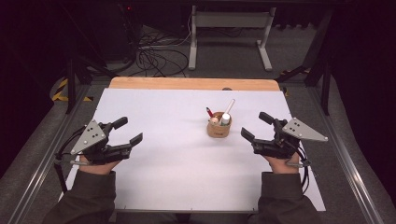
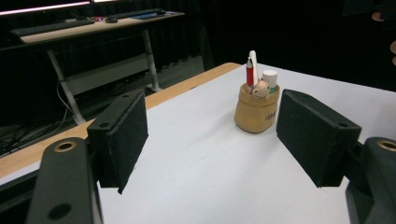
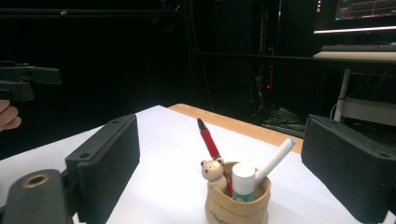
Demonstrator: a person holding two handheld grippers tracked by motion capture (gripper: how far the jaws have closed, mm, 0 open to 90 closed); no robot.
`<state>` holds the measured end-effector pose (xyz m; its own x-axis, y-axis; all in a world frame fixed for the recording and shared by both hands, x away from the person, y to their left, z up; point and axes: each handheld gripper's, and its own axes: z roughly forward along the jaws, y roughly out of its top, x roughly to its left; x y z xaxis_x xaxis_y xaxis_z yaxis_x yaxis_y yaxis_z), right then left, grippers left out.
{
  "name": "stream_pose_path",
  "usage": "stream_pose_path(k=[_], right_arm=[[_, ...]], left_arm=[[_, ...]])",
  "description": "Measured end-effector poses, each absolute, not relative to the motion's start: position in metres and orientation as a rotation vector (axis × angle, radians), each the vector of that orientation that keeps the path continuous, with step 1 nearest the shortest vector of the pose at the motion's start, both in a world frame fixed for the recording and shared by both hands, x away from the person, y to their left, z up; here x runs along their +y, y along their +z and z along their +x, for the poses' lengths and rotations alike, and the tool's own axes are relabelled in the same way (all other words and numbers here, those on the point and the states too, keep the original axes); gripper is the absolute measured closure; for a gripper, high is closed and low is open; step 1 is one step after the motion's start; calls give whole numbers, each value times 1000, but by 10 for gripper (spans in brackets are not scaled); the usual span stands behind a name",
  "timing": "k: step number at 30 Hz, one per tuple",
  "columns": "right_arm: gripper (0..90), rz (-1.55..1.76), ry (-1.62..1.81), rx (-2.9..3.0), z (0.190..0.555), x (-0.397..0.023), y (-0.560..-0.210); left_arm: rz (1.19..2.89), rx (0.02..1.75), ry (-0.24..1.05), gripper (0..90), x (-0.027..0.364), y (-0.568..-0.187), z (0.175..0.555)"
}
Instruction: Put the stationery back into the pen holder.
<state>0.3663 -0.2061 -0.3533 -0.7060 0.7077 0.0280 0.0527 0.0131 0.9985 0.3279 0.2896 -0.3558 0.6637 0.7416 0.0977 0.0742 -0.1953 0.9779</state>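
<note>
— Left tool (image 1: 132, 131)?
— Spread wide, nothing between the jaws. Black, blocky, with flat pads (image 2: 126, 140) of rough dark foam. Grey three-cornered metal plate on top, with small holes. Held low over the bench, near its left edge.

— And the right tool (image 1: 253, 126)?
— Also spread, also holding nothing. Same black body, same grainy rectangular pads (image 3: 112, 163), same grey plate. Held just to the right of the pot, not touching it.

— Where is the pot (image 1: 218, 128)?
— Standing upright on the bench, right of the middle, between the two tools but much nearer to the right one. Seen beyond the open jaws in the left gripper view, and close in front of them in the right gripper view.

— Material, shape?
— Looks like light wood or smooth tan material; round, a little bulging at the belly, with some dark lettering too small to read.

— Inside it?
— A red pen (image 3: 208, 140) with black tip, leaning. A white stick (image 3: 276, 157), long and smooth, tilted to the other side. A short white cylinder (image 3: 243, 181) with a round cap and some green lower down. A small beige bear figure (image 3: 215, 172) at the rim.

— The bench (image 1: 163, 168)?
— Covered by a flat, matt white sheet; a strip of pale wood at the far edge, with rounded corners.

— Around it?
— Grey floor, loose black cables (image 1: 154, 58), the white metal legs of another table (image 1: 229, 28) behind.
</note>
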Motion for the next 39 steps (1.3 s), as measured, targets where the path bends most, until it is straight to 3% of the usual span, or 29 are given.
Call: stream_pose_path(k=[39], right_arm=[[109,816,1731,1774,362,-233,-350]], left_arm=[[1652,710,713,255,322,-357,318]])
